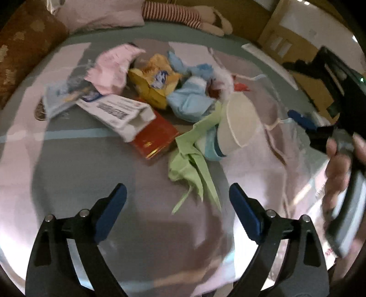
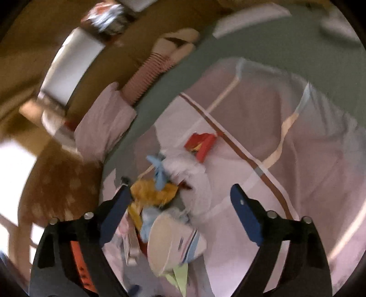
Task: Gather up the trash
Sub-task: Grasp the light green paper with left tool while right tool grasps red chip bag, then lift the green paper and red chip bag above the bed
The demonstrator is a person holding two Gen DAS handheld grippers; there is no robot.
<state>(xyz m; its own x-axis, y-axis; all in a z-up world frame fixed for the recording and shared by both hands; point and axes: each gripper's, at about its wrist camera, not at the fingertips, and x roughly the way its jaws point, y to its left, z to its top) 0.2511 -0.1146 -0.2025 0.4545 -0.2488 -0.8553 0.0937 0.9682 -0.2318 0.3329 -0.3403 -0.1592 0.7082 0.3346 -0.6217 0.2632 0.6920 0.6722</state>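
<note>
A bed with a grey-green sheet (image 1: pixel 75 157) fills the view ahead of both tools, with a thin translucent plastic sheet (image 1: pixel 295 146) spread over it. At the far edge, well beyond the left gripper (image 1: pixel 178 194), lie a pink pillow (image 1: pixel 98 13) and a striped soft toy (image 1: pixel 173 13). The trash sits in a heap straight ahead of the left gripper, whose blue-padded fingers are spread wide with nothing between them. Farthest on the left side of the heap is a crumpled pink paper (image 1: pixel 112 68); in front of it a white carton with printed labels (image 1: pixel 121 114) lies across a red box (image 1: pixel 155 137). Behind these sits a torn yellow package (image 1: pixel 155 84), and to its right a bunch of crumpled blue paper (image 1: pixel 189 100). Closer in, slightly right of centre, a white paper cup (image 1: pixel 238 123) lies on its side, touching a crumpled green paper (image 1: pixel 192 157), the nearest piece to the fingertips. The right gripper (image 2: pixel 180 198) hangs over the same heap with its fingers also spread apart, empty; the paper cup (image 2: pixel 173 242) lies low between them, the yellow package (image 2: pixel 153 194) just beside the left finger, and a small red wrapper (image 2: pixel 201 142) farther ahead. The person's right hand (image 1: pixel 338 169) shows blurred at the left view's right edge.
</note>
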